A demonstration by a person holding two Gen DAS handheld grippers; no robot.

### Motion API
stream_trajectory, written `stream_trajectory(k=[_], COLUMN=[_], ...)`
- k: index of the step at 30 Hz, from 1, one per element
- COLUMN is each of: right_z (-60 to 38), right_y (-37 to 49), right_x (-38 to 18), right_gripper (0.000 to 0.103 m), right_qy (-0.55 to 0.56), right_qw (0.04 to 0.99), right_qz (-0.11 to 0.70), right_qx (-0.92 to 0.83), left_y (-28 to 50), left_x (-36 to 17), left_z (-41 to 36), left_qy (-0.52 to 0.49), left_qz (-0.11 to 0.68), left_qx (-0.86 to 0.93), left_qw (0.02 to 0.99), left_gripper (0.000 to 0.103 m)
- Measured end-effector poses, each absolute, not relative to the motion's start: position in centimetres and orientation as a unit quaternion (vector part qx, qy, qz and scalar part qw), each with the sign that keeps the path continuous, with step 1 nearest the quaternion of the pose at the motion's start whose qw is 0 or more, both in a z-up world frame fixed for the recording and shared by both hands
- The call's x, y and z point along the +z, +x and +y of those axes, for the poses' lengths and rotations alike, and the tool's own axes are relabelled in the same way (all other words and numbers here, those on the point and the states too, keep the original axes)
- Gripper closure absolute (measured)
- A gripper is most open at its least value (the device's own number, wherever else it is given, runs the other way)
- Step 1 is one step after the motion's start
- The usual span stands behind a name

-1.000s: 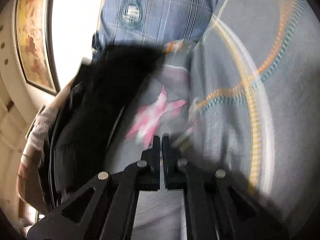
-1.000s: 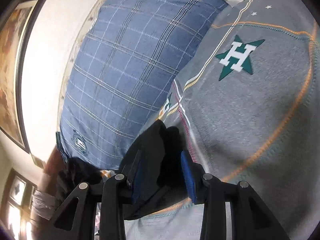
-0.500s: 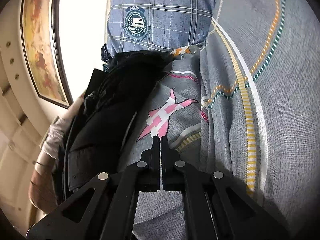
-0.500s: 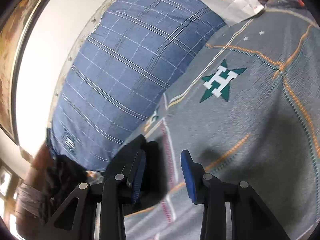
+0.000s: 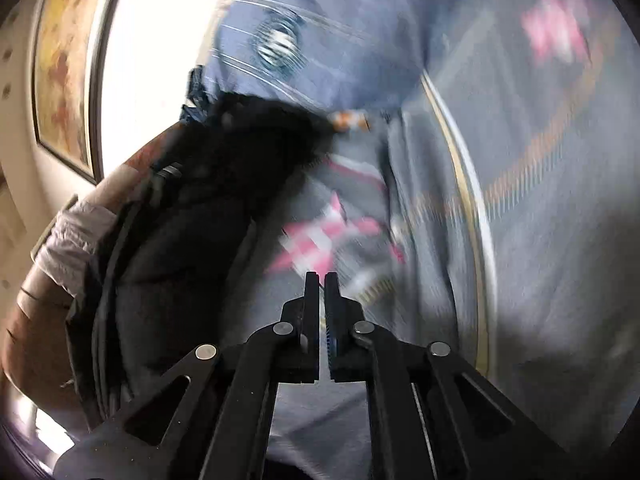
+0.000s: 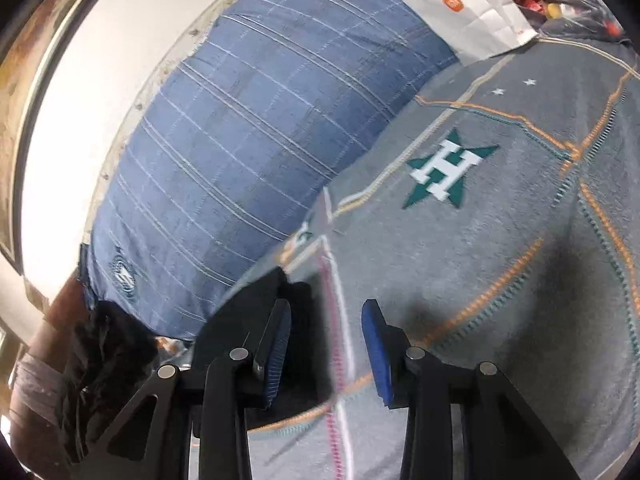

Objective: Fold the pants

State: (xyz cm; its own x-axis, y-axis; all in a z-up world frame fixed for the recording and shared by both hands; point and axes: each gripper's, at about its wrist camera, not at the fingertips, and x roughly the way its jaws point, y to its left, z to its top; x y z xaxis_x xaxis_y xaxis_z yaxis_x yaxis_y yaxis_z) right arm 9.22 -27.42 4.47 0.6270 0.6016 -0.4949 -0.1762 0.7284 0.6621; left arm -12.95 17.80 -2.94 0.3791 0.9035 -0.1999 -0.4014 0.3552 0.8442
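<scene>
Across the bed, a grey blanket [image 6: 500, 280] with orange and teal stitched lines fills most of what both my cameras see. Along its far edge lies a blue plaid pillow [image 6: 256, 152], its round emblem near the left corner, pressed against the white wall. A white paper bag [image 6: 464, 12] with a small orange logo sits at the pillow's far right end, touching the blanket's far corner.

The black pants [image 5: 180, 272] lie bunched at the blanket's left edge, just beside the pillow's emblem corner; in the left wrist view they are a dark, blurred heap left of my fingers, and I cannot tell how they are folded. A corner of dark fabric also lies just behind the left finger of my right claw, though whether it touches the pad I cannot tell.

On the blanket, a teal star with a white H [image 6: 448, 172] sits toward the pillow, and a pink star patch [image 5: 320, 236] lies just ahead of my left claw.

My left claw [image 5: 321, 280] has its fingers pressed nearly together with only a thin slit between them, and nothing visible in it. My right claw [image 6: 326, 328] is spread wide over the blanket's pink and white stripe, gripping nothing.
</scene>
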Motion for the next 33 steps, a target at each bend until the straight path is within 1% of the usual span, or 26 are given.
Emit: stream_trajectory(k=[1, 2, 3, 4, 5, 6, 7, 9, 10, 13, 14, 15, 16, 17, 19, 21, 24, 28, 33], right_z=[-27.0, -26.5, -25.9, -25.2, -24.6, -23.9, -23.2, -22.1, -21.4, -19.8, -19.3, -18.9, -18.5, -18.3, -18.3, -18.4, -18.0, -16.9, -16.8], right_y=[9.3, 9.3, 9.3, 9.3, 9.3, 9.2, 9.1, 8.6, 8.2, 6.8, 6.2, 5.4, 4.5, 3.8, 2.4, 1.4, 0.5, 0.3, 1.2], right_x=[4.7, 4.9, 5.1, 5.3, 5.5, 5.6, 5.8, 6.2, 6.6, 7.4, 7.6, 7.8, 7.9, 8.0, 7.8, 7.1, 6.0, 5.3, 4.8], right_gripper=[0.068, 0.068, 0.068, 0.068, 0.068, 0.068, 0.068, 0.068, 0.068, 0.067, 0.067, 0.066, 0.063, 0.06, 0.058, 0.058, 0.058, 0.058, 0.058], right_qy=[0.282, 0.275, 0.265, 0.254, 0.244, 0.233, 0.217, 0.185, 0.16, 0.082, 0.055, 0.028, 0.002, -0.015, -0.03, -0.034, -0.052, -0.091, -0.07], right_qw=[0.856, 0.858, 0.86, 0.862, 0.862, 0.863, 0.865, 0.871, 0.876, 0.892, 0.895, 0.898, 0.899, 0.901, 0.903, 0.9, 0.899, 0.904, 0.906], right_qz=[0.365, 0.364, 0.363, 0.363, 0.364, 0.365, 0.366, 0.364, 0.36, 0.344, 0.339, 0.333, 0.328, 0.323, 0.319, 0.331, 0.344, 0.333, 0.336], right_qx=[0.231, 0.235, 0.24, 0.247, 0.254, 0.26, 0.267, 0.273, 0.278, 0.282, 0.284, 0.287, 0.289, 0.289, 0.287, 0.281, 0.267, 0.252, 0.248], left_y=[-12.8, -12.6, -11.9, -11.2, -10.3, -9.7, -8.3, -6.1, -4.3, -1.0, -0.6, -0.3, -0.2, -0.2, -0.5, -0.7, -1.2, -2.0, -1.9], left_x=[-1.3, 0.1, 2.6, 4.3, 5.7, 6.7, 7.9, 8.6, 8.4, 6.9, 6.4, 5.6, 5.1, 4.7, 3.8, 2.9, 1.2, 0.5, 0.1], left_z=[17.0, 16.5, 15.5, 14.8, 14.2, 13.7, 12.9, 12.0, 11.4, 9.1, 8.1, 6.9, 5.9, 5.0, 3.1, 2.3, 2.3, 2.8, 3.3], left_qy=[0.352, 0.341, 0.31, 0.28, 0.245, 0.212, 0.152, 0.07, 0.003, -0.113, -0.125, -0.132, -0.129, -0.121, -0.083, -0.055, -0.039, -0.019, -0.053], left_qz=[0.333, 0.325, 0.315, 0.311, 0.311, 0.309, 0.308, 0.32, 0.338, 0.384, 0.388, 0.387, 0.388, 0.386, 0.38, 0.382, 0.396, 0.387, 0.391], left_qx=[0.432, 0.425, 0.408, 0.39, 0.367, 0.345, 0.302, 0.25, 0.219, 0.158, 0.155, 0.155, 0.161, 0.168, 0.191, 0.208, 0.198, 0.203, 0.179], left_qw=[0.761, 0.773, 0.799, 0.821, 0.842, 0.86, 0.889, 0.911, 0.915, 0.903, 0.9, 0.899, 0.898, 0.899, 0.901, 0.899, 0.896, 0.899, 0.901], left_gripper=[0.098, 0.093, 0.07, 0.03, 0.014, 0.006, 0.006, 0.006, 0.006, 0.006, 0.006, 0.006, 0.006, 0.006, 0.006, 0.006, 0.006, 0.006, 0.006])
